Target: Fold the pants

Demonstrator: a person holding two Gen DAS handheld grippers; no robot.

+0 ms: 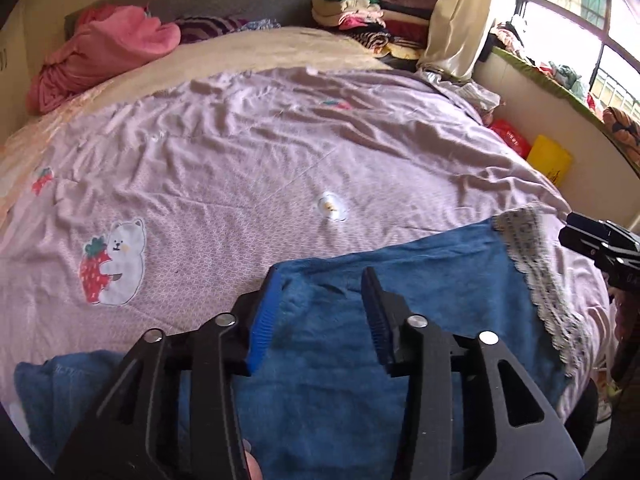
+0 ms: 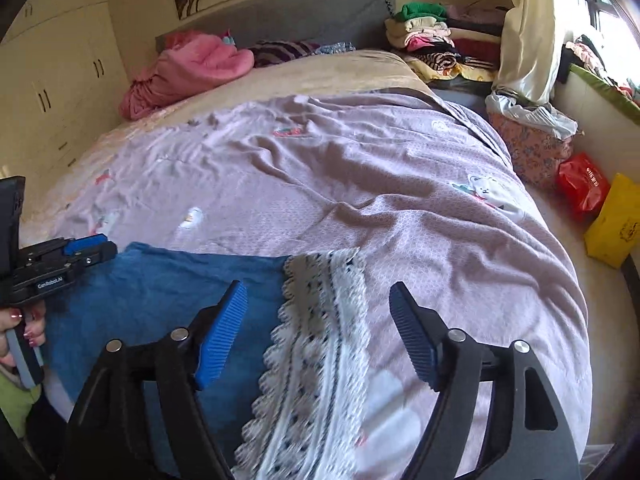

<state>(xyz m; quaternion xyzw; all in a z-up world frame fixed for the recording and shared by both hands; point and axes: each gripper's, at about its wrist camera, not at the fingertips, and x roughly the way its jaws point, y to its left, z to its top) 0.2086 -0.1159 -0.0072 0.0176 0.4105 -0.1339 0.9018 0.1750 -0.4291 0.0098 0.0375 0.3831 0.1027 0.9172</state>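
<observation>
Blue pants (image 1: 420, 280) with a white and grey lace band (image 1: 532, 256) lie flat at the near edge of the bed. My left gripper (image 1: 320, 284) is open, hovering over the blue cloth, empty. My right gripper (image 2: 320, 300) is open wide over the lace band (image 2: 320, 320), with the blue cloth (image 2: 168, 280) to its left. The left gripper shows at the left edge of the right wrist view (image 2: 80, 252), above the pants' far corner. The right gripper shows at the right edge of the left wrist view (image 1: 592, 236).
The bed has a wrinkled lilac sheet (image 1: 280, 152) with bear and strawberry prints. A pink blanket (image 1: 100, 48) lies by the grey headboard (image 2: 300, 20). Stacked clothes (image 2: 432, 40) sit at the far right. A red bag (image 2: 584, 188) and a yellow bag (image 2: 616, 220) lie right of the bed.
</observation>
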